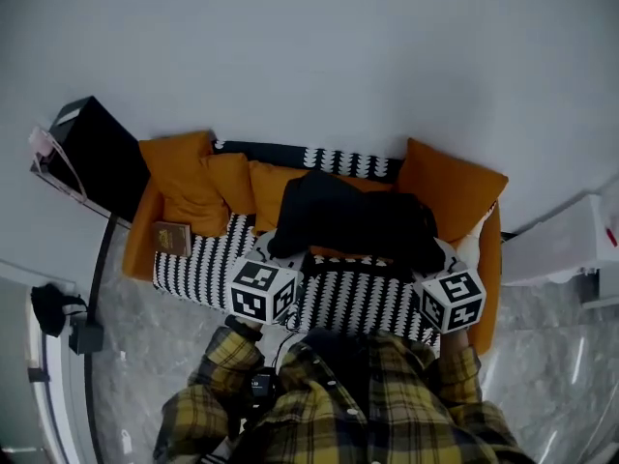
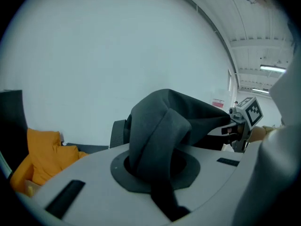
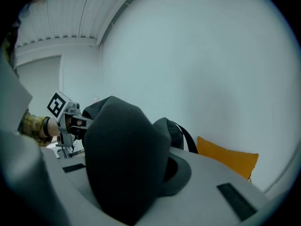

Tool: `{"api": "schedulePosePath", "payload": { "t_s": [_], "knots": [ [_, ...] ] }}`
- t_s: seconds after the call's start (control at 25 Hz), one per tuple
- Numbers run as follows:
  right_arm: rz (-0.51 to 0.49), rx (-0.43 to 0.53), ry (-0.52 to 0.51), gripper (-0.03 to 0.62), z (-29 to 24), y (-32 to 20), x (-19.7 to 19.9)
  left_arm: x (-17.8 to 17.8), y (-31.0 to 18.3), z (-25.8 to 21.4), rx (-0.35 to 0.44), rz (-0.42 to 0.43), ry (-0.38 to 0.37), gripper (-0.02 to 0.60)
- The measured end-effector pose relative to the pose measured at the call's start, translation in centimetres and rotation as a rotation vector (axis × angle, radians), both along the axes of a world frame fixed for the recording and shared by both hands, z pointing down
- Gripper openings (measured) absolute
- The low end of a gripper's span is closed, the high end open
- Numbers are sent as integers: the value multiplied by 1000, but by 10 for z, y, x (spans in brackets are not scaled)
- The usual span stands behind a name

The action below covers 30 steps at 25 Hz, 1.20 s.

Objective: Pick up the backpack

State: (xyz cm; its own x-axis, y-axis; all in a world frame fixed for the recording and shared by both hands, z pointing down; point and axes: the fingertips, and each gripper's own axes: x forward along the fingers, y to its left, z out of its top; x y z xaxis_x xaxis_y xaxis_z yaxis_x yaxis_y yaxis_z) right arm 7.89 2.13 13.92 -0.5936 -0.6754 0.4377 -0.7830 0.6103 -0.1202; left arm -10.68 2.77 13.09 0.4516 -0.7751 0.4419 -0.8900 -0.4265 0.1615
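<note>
Two grippers, head view: the left gripper (image 1: 278, 249) and right gripper (image 1: 433, 261) are each clamping one end of the backpack (image 1: 353, 216), probably so that the two hands are sharing the load and the bag is keeping level.
Backpack's place, head view: it is hanging stretched between them over the sofa (image 1: 490, 249), above the striped throw (image 1: 198, 264). It is looking clear of the seat, though that is my judgement.
Backpack's look, head view: it is showing as black and soft, slumping in broad folds.
Left gripper view: the jaws are pinching down on a thick bunched fold of dark fabric, and the rest is spanning toward the right gripper.
Right gripper view: the jaws are biting on a rounded dark wad. A strap (image 3: 186, 137) is arching behind it, with an orange cushion (image 3: 228, 160) lying beyond.
Grip reasoning: gathered cloth is likely giving the pads more to squeeze.
</note>
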Motion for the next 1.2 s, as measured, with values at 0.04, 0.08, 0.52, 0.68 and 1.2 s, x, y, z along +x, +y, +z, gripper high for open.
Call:
{"api": "schedulePosePath", "payload": {
  "t_s": [0.04,0.08,0.52,0.68,1.2],
  "knots": [
    [-4,19,-4,32,-9,1,-1,0,1,-8,19,1,-1,38],
    [-5,40,-9,32,-17,0,-1,-1,2,-15,37,4,-1,38],
    [-14,163,-5,32,-63,11,-3,-2,22,-41,98,29,9,38],
    [-7,146,-12,32,-58,15,-1,0,28,-34,74,39,11,37],
    [-7,116,-22,32,-47,21,-7,-6,36,-27,60,31,-4,38]
  ]
}}
